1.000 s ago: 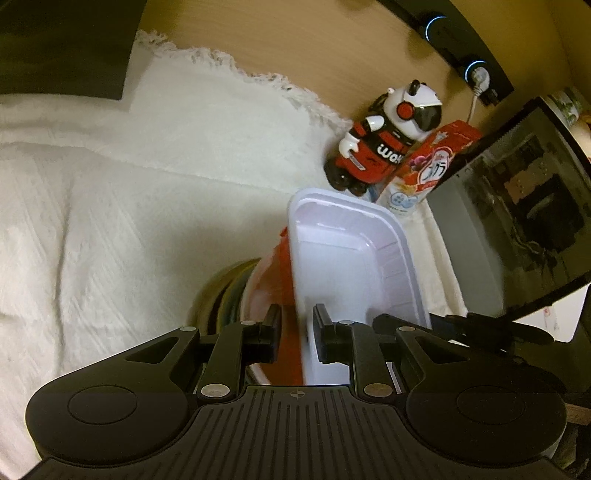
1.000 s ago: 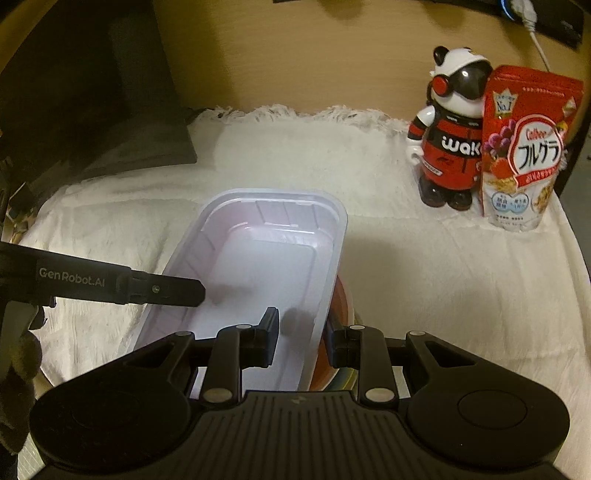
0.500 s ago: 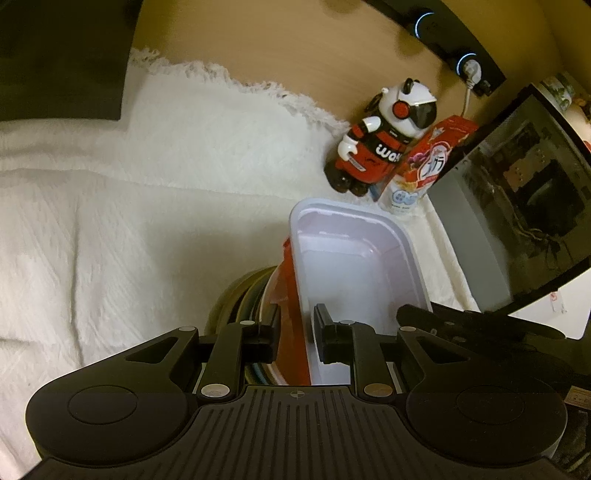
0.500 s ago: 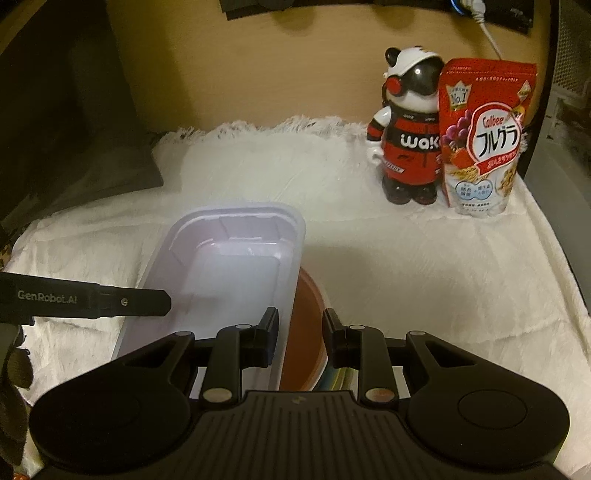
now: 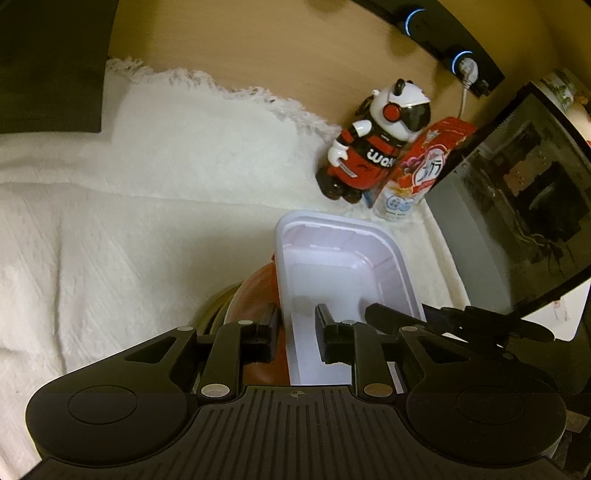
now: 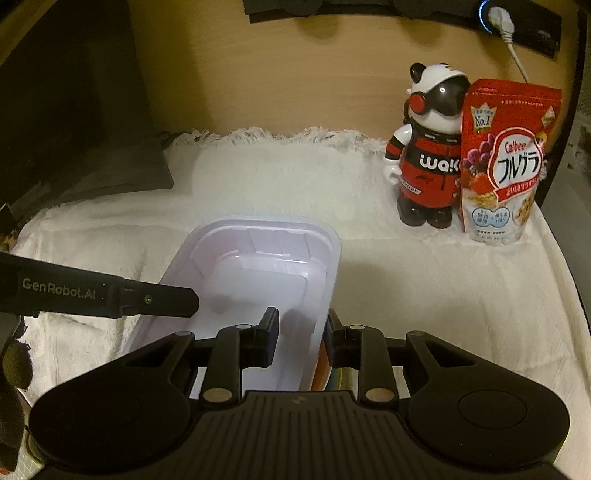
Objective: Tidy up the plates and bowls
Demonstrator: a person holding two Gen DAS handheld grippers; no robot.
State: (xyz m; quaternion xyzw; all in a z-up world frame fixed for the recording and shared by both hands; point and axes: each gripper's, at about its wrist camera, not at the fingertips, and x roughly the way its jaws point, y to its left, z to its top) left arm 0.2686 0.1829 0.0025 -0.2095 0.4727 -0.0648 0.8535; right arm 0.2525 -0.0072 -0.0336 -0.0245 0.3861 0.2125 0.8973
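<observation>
Mid-task, I'd say: the white tray [image 6: 258, 280] sits atop a stack of bowls [image 5: 255, 295], red one just under it, so stacking looks mostly done and letting go remains. Left claw [image 5: 297, 332] straddles the tray's left wall, its jaws have just been opening, and the pads look off the wall. Right claw [image 6: 301, 332] pinches the tray's right wall, nearly pressed together. Stack rests on a white fringed cloth [image 6: 424, 295] over the table. Behind: panda figure [image 6: 428, 155], cereal bag [image 6: 506, 170], wood wall, power strip [image 6: 517, 14]; dark monitor [image 5: 517, 192] to the right.
</observation>
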